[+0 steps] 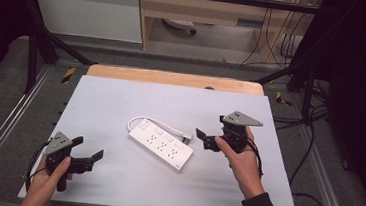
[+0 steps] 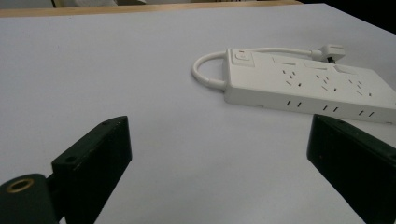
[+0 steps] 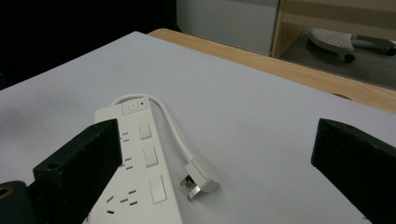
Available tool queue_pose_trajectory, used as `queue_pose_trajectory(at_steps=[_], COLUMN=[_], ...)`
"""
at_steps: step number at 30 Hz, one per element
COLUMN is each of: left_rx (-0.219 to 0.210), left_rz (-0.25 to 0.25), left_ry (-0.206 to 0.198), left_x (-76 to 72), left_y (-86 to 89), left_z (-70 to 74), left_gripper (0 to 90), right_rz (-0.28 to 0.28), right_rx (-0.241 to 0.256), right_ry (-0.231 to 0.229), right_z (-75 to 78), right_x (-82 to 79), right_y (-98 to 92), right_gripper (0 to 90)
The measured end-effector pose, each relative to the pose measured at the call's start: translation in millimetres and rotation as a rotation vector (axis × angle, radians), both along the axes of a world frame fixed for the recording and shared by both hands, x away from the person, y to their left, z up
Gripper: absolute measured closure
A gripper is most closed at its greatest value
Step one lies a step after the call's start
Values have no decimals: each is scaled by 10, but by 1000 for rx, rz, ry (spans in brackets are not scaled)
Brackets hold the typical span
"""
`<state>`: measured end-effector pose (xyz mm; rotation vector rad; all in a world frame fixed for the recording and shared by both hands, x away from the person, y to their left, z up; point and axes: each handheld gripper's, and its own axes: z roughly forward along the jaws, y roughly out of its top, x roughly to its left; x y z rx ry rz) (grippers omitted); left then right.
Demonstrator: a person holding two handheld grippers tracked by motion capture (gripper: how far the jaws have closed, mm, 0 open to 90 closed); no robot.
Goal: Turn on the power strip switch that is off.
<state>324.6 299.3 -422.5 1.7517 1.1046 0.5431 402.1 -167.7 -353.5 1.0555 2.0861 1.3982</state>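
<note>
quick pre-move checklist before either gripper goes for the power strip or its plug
1. Left gripper open, jaws wide apart: ok.
2. Right gripper open, nothing between its jaws: ok.
3. Power strip lying flat on the white table, sockets up, untouched: ok.
4. Plug loose on the table beside the strip, prongs exposed, not in a socket: ok.
5. Cord looped free at the switch end, not snagged: ok.
6. Strip switched off: cannot tell.

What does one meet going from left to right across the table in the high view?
Left tool → power strip → plug → right tool
</note>
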Motion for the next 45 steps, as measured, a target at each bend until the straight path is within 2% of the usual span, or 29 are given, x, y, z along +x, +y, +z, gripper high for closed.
queue_pose_trajectory(at_steps=[19, 28, 31, 33, 35, 45], left_rx=[2, 4, 5, 5, 7, 10], left_rz=[-4, -5, -6, -6, -7, -10], left_ry=[2, 2, 4, 4, 5, 2], left_x=[0, 2, -1, 0, 0, 1], left_y=[-6, -7, -6, -6, -7, -9], left_z=[-4, -6, -6, -6, -7, -7], left_gripper=[66, 66, 67, 67, 67, 68], right_rz=[23, 30, 35, 40, 43, 61], right_rx=[-7, 16, 8, 4, -7, -41], right_ry=[1, 9, 7, 5, 7, 22], right_z=[-23, -23, -38, -43, -55, -111], right_x=[32, 43, 50, 52, 53, 73], right_y=[149, 209, 259, 271, 306, 410], right_gripper=[52, 171, 242, 255, 323, 473])
